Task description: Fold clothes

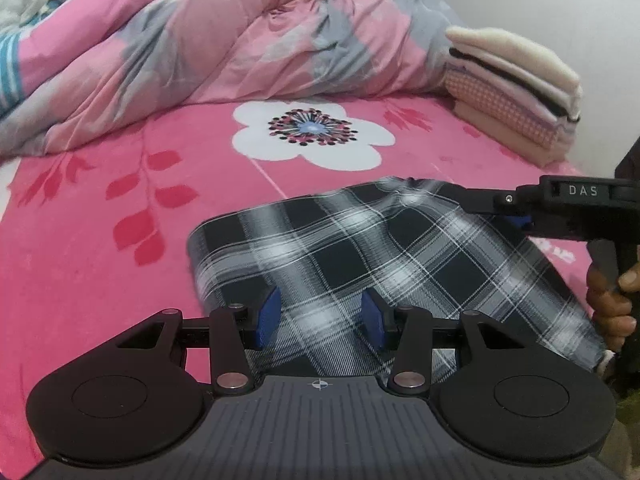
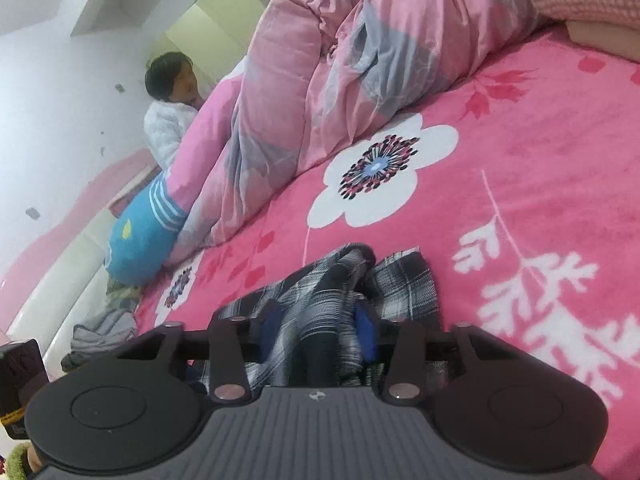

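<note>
Plaid black-and-white flannel garment (image 1: pixel 360 256) lies half-folded on the pink floral bed sheet (image 1: pixel 120 184), nearest both tools. Left gripper (image 1: pixel 320 316) hovers over it, jaws spread; right gripper (image 2: pixel 320 332) seems to pinch a bunched edge. Farther back, a finished stack of folded clothes (image 1: pixel 516 92) waits. No containers are visible.
</note>
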A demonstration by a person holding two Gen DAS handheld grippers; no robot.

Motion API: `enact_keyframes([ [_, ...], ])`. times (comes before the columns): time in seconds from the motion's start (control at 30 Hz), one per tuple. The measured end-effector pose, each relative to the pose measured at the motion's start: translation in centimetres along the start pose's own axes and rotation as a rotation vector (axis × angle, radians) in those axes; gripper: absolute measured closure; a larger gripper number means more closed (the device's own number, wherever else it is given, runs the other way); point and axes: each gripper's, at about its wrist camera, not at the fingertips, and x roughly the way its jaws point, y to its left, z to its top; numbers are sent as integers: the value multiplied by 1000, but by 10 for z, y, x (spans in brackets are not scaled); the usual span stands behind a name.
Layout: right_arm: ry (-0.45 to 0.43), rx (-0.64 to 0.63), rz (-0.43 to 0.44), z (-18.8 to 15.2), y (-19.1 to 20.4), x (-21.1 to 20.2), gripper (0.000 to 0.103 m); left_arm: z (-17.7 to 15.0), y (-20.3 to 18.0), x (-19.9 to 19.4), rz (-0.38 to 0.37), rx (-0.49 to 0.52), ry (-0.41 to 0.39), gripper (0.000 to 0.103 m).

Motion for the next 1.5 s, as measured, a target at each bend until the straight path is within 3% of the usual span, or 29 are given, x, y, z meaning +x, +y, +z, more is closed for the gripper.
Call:
enact_keyframes([
  [0.23,-32,-32,-5,-2,-1,-19,68,1,-7,11,-4,38,13,59],
  [0.33,-5,-15,36,14,-7,-19,58,-2,-10,13,-2,62,13,59],
  [0.37,17,2,53,21,-13,-13,54,-3,-11,12,-2,66,9,59],
  [0.53,207,167,140,50,-50,44,53,-5,-11,9,-19,68,-10,59],
  [0.67,290,210,220,54,-61,76,61,-6,-11,10,-26,70,-24,59],
  [0.7,281,202,243,53,-59,75,65,-6,-11,11,-30,68,-26,59],
  [0.77,246,187,280,51,-56,68,89,-6,-10,12,-41,60,-34,59],
  [0.83,203,173,290,48,-55,55,97,-4,-9,13,-61,47,-38,59],
  [1.13,79,101,261,40,-49,4,98,0,-19,18,-106,60,-49,59],
  [1.27,80,119,259,42,-59,10,98,2,-19,21,-102,59,-46,59],
  [1.37,79,63,219,40,-62,14,97,-1,-21,25,-93,72,-43,59],
  [1.47,131,222,161,32,-92,22,87,-3,-24,26,-73,90,-46,59],
  [1.5,99,236,165,31,-93,12,86,-2,-26,25,-64,97,-51,59],
])
